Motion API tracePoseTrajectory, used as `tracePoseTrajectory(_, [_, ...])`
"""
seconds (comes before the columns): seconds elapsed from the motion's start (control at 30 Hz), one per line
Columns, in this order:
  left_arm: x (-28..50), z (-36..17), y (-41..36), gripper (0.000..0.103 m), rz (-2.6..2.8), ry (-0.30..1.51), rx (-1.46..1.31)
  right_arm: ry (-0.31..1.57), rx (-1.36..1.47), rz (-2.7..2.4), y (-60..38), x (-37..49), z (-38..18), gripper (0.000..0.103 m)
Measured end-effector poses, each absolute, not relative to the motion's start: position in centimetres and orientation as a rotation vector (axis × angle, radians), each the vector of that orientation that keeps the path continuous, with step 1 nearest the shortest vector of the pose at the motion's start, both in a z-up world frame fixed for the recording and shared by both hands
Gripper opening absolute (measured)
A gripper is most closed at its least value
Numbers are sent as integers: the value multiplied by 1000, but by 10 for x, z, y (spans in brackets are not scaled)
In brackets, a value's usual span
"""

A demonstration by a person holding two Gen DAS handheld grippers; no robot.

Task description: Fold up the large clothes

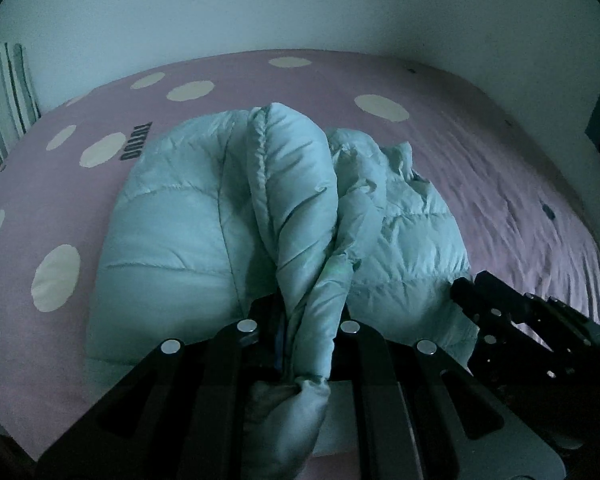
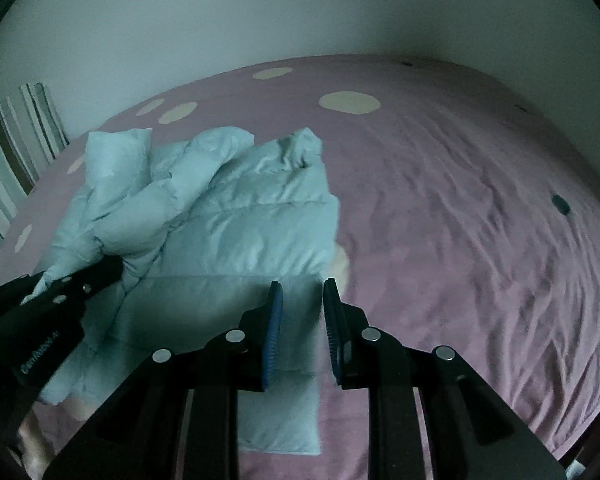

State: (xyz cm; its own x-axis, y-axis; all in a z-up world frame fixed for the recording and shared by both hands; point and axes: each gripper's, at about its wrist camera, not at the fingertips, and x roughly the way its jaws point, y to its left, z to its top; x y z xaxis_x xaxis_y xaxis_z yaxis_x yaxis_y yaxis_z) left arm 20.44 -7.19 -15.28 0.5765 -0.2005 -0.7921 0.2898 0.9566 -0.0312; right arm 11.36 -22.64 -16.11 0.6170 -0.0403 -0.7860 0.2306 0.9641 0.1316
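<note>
Broadly, a pink bedsheet [image 2: 460, 208] with pale dots fills both views, and the light blue puffer jacket [image 1: 172, 232] lies on it, toward the striped pillow [image 2: 16, 148] side, partly folded and bunched. The left gripper [image 1: 306, 336] is closed tightly on a gathered sleeve or edge of the jacket, which rises as a thick ridge from its jaws. The right gripper [image 2: 302, 320] stands with a small gap between its blue pads [image 2: 274, 332]; nothing is pinched there, and the jacket hem is only below it.

In my judgement, the slippery, puffy cloth may slide out of the left grip if it is pulled quickly, and the fold may then spring open. The free right gripper could also catch only the upper layer.

The room is dim, so seams, the zipper and the second sleeve are hard to tell apart. The near hem is cut off behind the gripper bodies.
</note>
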Motion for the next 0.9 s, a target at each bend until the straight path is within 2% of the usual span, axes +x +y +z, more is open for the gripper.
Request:
tracePoseTrajectory(0.53, [195, -180, -101, 11, -311, 898, 92, 920, 274, -233, -265, 97, -171, 22])
tracePoseTrajectory(0.63, [190, -171, -100, 23, -330, 884, 71, 916, 276, -245, -269, 95, -169, 22])
tracePoseTrajectory(0.7, [186, -163, -100, 42, -360, 882, 47, 911, 276, -251, -272, 94, -167, 22])
tracePoseTrajectory(0.9, [165, -129, -94, 55, -434, 852, 15, 897, 273, -267, -275, 90, -158, 22])
